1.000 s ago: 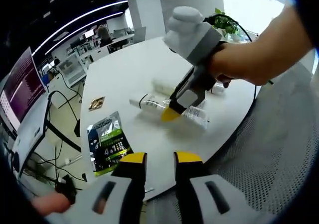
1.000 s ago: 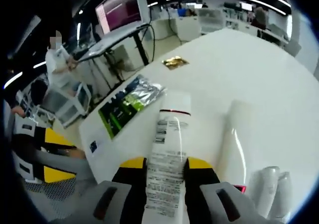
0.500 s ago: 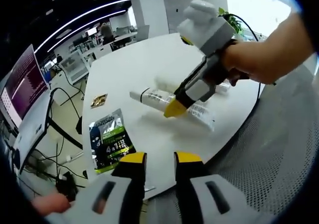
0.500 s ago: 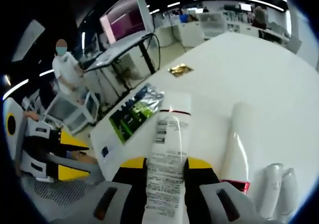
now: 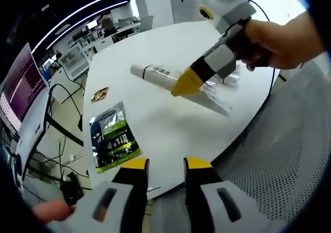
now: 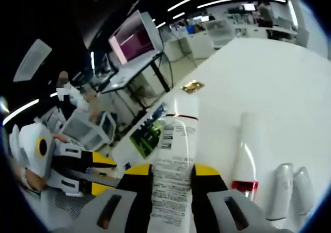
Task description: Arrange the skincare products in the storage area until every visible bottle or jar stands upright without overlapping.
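My right gripper (image 6: 171, 174) is shut on a white tube with printed text (image 6: 173, 155), holding it lifted off the round white table (image 6: 269, 72). In the left gripper view the same tube (image 5: 165, 77) hangs above the table, gripped by the right gripper (image 5: 187, 83) in a person's hand (image 5: 282, 33). Beside it on the table lie a white tube with a red band (image 6: 246, 155) and two small white bottles (image 6: 292, 189). My left gripper (image 5: 166, 166) hangs off the table's near edge, its yellow-tipped jaws slightly apart with nothing between them.
A green and silver sachet (image 5: 109, 137) and a small gold packet (image 5: 99, 93) lie on the left part of the table (image 5: 155, 46). A grey mesh chair (image 5: 289, 160) stands at the right. Desks and a pink monitor (image 6: 129, 39) fill the room behind.
The right gripper has lifted the printed tube off the table and tilted it upward. The left gripper has stayed near the table's edge.
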